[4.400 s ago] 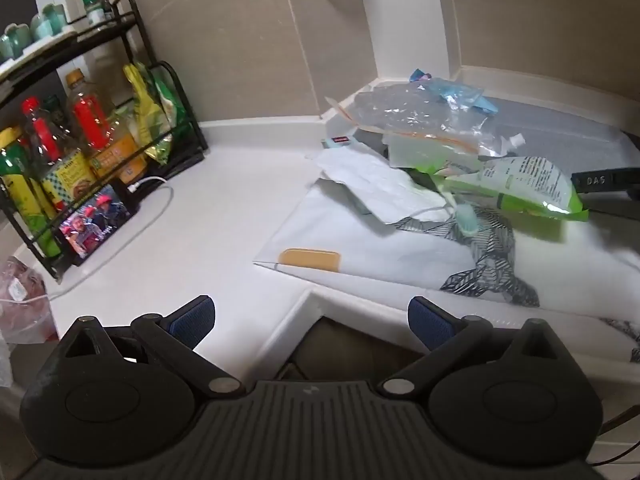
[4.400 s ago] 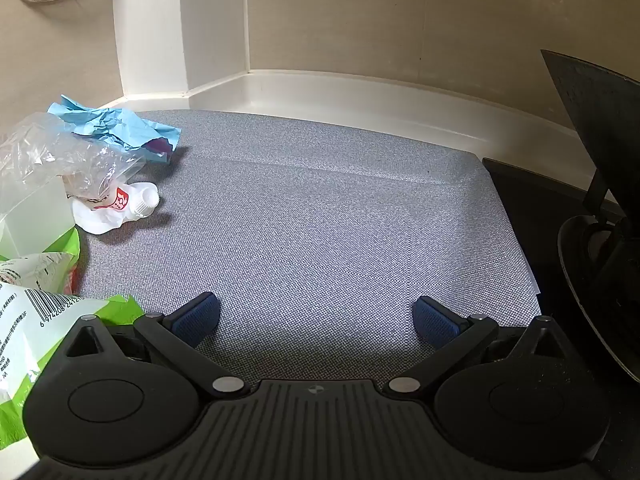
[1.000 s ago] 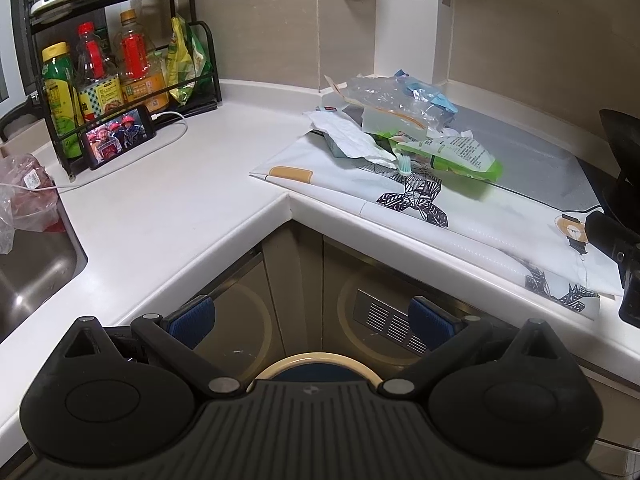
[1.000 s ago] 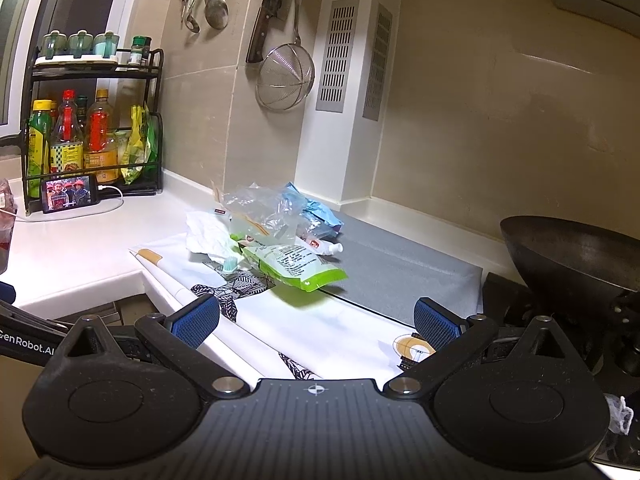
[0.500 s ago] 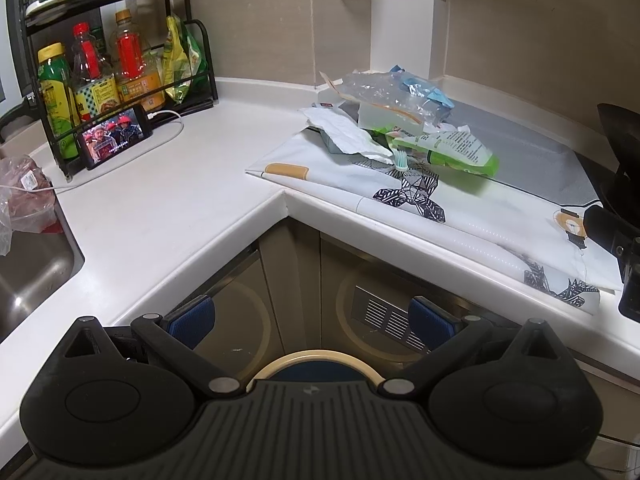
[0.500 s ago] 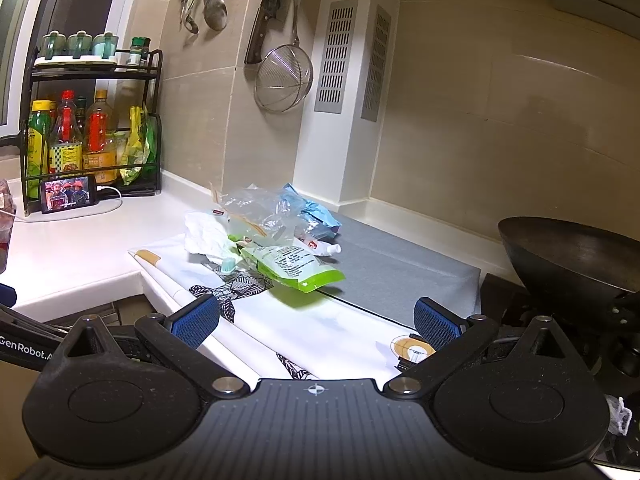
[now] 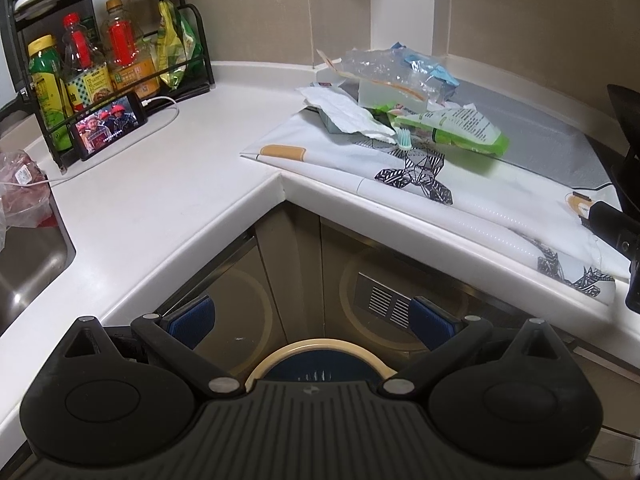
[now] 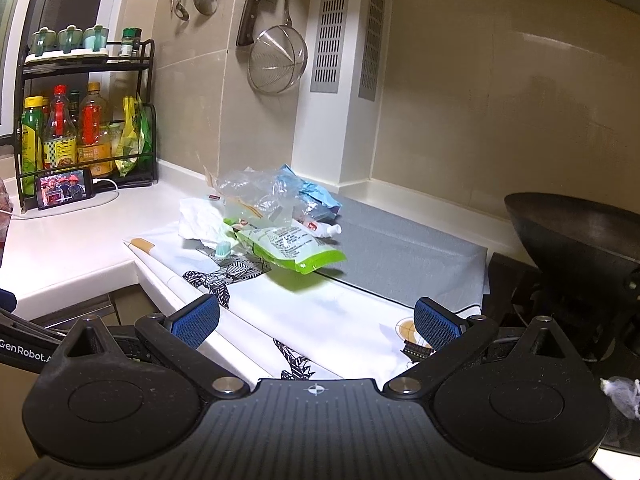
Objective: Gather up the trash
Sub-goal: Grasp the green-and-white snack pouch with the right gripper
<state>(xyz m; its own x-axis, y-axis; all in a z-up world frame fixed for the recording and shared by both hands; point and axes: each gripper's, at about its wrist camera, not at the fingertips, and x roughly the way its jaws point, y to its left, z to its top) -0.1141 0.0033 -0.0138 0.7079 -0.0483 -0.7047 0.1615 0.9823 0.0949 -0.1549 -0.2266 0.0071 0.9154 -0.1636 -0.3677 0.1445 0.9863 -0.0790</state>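
A pile of trash lies on the counter near the corner: a green and white pouch (image 7: 456, 128) (image 8: 292, 250), crumpled clear plastic (image 7: 384, 70) (image 8: 260, 192), a blue wrapper (image 7: 428, 66) (image 8: 316, 194), white paper (image 7: 344, 112) (image 8: 200, 220), a small tube (image 8: 320, 228) and a teal toothbrush head (image 7: 404, 138) (image 8: 223, 248). A blue bin with a cream rim (image 7: 320, 354) stands on the floor under my left gripper (image 7: 312, 318). The left gripper is open and empty, off the counter. My right gripper (image 8: 316, 320) is open and empty, well short of the pile.
A patterned white mat (image 7: 480, 200) (image 8: 320, 312) and a grey mat (image 7: 540, 136) (image 8: 400, 256) cover the counter. A bottle rack (image 7: 100, 64) and a phone (image 7: 108, 124) stand at left, a sink (image 7: 24, 256) beside them. A black wok (image 8: 576, 236) sits at right.
Both grippers have pulled back from the counter over the last seconds; the left one dropped below the counter edge above the bin. In the last half second the views barely shift.
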